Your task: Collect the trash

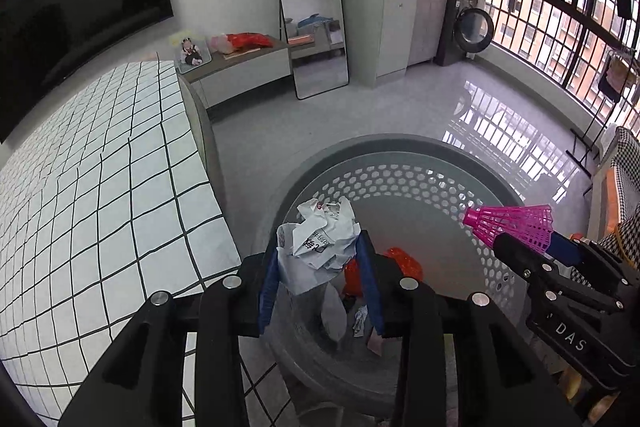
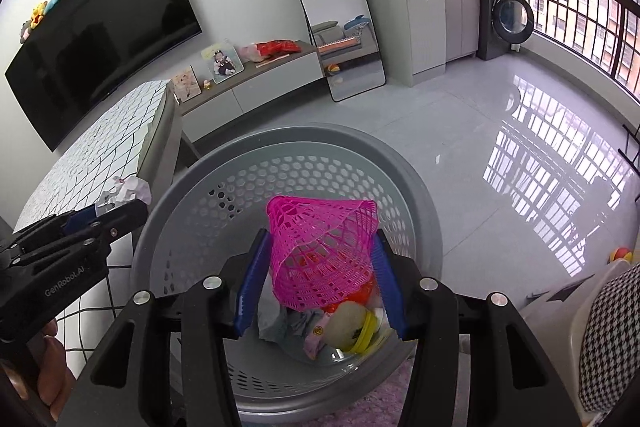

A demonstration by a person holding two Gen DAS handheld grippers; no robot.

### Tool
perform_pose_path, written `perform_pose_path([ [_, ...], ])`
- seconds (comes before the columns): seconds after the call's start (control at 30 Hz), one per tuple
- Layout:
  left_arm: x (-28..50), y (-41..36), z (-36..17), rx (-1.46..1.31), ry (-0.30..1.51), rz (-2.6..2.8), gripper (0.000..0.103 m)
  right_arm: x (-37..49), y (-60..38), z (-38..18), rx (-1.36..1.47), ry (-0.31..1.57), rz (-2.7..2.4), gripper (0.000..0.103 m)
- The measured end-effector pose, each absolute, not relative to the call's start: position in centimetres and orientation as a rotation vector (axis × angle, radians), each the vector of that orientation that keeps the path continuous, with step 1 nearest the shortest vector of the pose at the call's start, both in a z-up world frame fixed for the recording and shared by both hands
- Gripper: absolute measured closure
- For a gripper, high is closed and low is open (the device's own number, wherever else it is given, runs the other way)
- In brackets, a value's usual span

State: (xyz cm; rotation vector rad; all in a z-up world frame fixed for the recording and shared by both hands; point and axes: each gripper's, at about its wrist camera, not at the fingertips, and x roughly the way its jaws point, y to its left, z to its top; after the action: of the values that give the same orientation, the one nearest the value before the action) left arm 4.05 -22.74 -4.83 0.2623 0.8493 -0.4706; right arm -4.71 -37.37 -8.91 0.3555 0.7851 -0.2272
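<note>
A grey perforated basket [image 1: 416,183] [image 2: 304,163] stands on the floor below both grippers, with mixed trash at its bottom. My left gripper [image 1: 320,267] is shut on a crumpled white paper ball [image 1: 320,239] and holds it over the basket's left rim; it also shows in the right wrist view [image 2: 124,209] with the paper ball [image 2: 128,189]. My right gripper [image 2: 320,267] is shut on a pink plastic shuttlecock [image 2: 320,251] above the basket's opening; in the left wrist view the right gripper [image 1: 532,251] and the shuttlecock [image 1: 508,225] are at the right.
A table with a white grid cloth [image 1: 92,187] [image 2: 96,151] stands just left of the basket. A checkered chair [image 2: 608,339] is at the right. A TV [image 2: 100,39], low cabinet [image 2: 272,75], mirror [image 2: 340,7] and washing machine [image 2: 508,19] lie beyond the glossy floor.
</note>
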Motion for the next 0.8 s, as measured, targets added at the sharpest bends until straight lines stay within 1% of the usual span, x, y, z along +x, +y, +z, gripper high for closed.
perform_pose_path([
  [0.03,4.0,-22.7,-4.8,0.26,0.847,-0.468,0.06,-4.8,-37.3,-8.9,0.35,0.782,-0.229,0.05],
  [0.07,4.0,-22.7,-4.7,0.259,0.844,-0.466,0.055,-4.7,-37.2,-8.7,0.344,0.778,-0.231,0.045],
  [0.1,3.9,-22.6,-4.6,0.256,0.837,-0.46,0.045,-4.5,-37.2,-8.6,0.342,0.772,-0.231,0.039],
  [0.13,3.8,-22.5,-4.5,0.253,0.829,-0.456,0.036,-4.6,-37.1,-8.5,0.341,0.765,-0.232,0.037],
  [0.17,3.8,-22.4,-4.4,0.25,0.817,-0.449,0.033,-4.7,-37.2,-8.4,0.341,0.758,-0.234,0.037],
  [0.5,3.5,-22.1,-4.1,0.241,0.816,-0.431,0.033,-5.0,-37.1,-8.6,0.355,0.766,-0.241,0.037],
  [0.57,3.5,-22.0,-4.1,0.241,0.817,-0.428,0.03,-5.0,-37.0,-8.5,0.355,0.767,-0.242,0.037],
  [0.63,3.5,-21.9,-4.1,0.24,0.811,-0.422,0.025,-5.0,-37.0,-8.6,0.356,0.766,-0.241,0.037],
  [0.8,3.2,-21.7,-4.0,0.238,0.805,-0.412,0.021,-5.1,-36.9,-8.6,0.36,0.767,-0.243,0.036],
])
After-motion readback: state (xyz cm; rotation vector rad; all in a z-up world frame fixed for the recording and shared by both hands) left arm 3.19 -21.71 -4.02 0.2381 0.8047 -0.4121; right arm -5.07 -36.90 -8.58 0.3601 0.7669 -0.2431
